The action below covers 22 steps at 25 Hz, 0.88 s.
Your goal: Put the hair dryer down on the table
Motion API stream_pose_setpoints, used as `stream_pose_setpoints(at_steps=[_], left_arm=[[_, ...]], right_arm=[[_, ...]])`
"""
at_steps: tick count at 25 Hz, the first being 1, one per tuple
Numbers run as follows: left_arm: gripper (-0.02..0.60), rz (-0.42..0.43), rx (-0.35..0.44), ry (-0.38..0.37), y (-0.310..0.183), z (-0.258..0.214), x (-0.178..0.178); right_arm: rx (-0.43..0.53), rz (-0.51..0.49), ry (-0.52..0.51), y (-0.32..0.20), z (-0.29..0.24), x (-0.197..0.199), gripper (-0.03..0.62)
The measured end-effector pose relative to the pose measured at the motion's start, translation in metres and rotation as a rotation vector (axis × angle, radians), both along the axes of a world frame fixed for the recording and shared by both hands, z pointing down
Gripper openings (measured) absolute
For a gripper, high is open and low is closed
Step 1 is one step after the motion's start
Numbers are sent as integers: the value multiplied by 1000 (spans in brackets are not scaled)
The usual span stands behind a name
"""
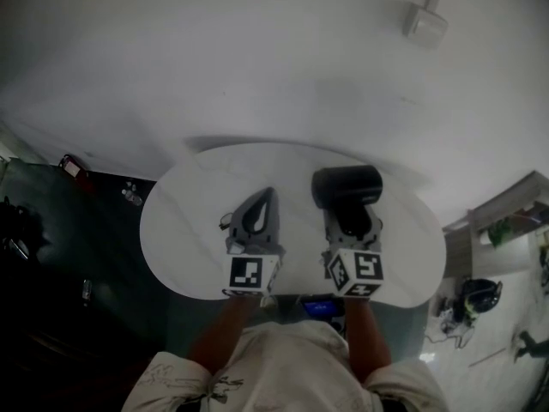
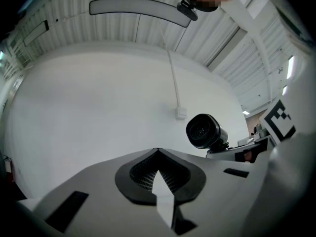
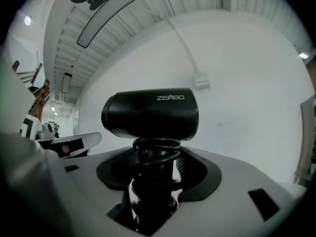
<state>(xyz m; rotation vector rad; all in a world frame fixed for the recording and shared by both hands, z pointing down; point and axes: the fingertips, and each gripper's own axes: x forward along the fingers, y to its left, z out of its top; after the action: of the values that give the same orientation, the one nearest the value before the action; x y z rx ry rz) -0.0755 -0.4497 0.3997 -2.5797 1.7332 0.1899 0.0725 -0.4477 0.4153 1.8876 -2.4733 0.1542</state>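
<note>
Black plastic hair dryer with a short round barrel (image 1: 346, 187) is held over the right half of the white oval table (image 1: 189, 196); the barrel is seen beyond the jaws, the handle running back between them; whether any part touches the tabletop cannot be told.

Right gripper (image 1: 350, 223): jaws are set fairly wide and clamped on the handle; the grip is taken over the coiled black cord (image 3: 157, 149) wound round it; the barrel is left free past the tips.

Left gripper (image 1: 268, 194): tips are brought together with nothing between them; it is held just beside the hair dryer, apart from it.

Handling, as judged:
- the shell is taken to be rigid, smooth and somewhat slippery;
- weight is judged moderate and top-heavy, the barrel sitting out past the grip; some tipping about the jaws is to be expected as it is lowered;
- the cord turns under the pads are likely springy, so the handle may shift a little within the grip;
- the handle is judged the sound place to take hold, the barrel looking too broad for the jaws;
- the casing may crack if dropped, so a gentle set-down on the barrel's side is advised.

Counts:
- hair dryer, one;
- cord, one, wound in several turns;
- grippers, two, one loaded and one empty;
- table, one;
- small white box on the wall (image 1: 425, 22), one.
</note>
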Motion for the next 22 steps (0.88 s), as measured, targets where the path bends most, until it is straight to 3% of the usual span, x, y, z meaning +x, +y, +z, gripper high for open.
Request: stream_pose_setpoints(at_steps=[6, 12, 16, 22], left_arm=[[-3, -21, 11, -1, -2, -4, 4], [-3, -53, 8, -12, -4, 0, -1], [-3, -66, -10, -10, -7, 7, -1], [-3, -77, -31, -4, -10, 14, -1]], right_arm=[[-70, -24, 27, -15, 31, 0, 241], [-219, -52, 55, -30, 94, -5, 241], [-342, -66, 84, -42, 146, -7, 241], [-606, -91, 135, -49, 234, -12, 241]])
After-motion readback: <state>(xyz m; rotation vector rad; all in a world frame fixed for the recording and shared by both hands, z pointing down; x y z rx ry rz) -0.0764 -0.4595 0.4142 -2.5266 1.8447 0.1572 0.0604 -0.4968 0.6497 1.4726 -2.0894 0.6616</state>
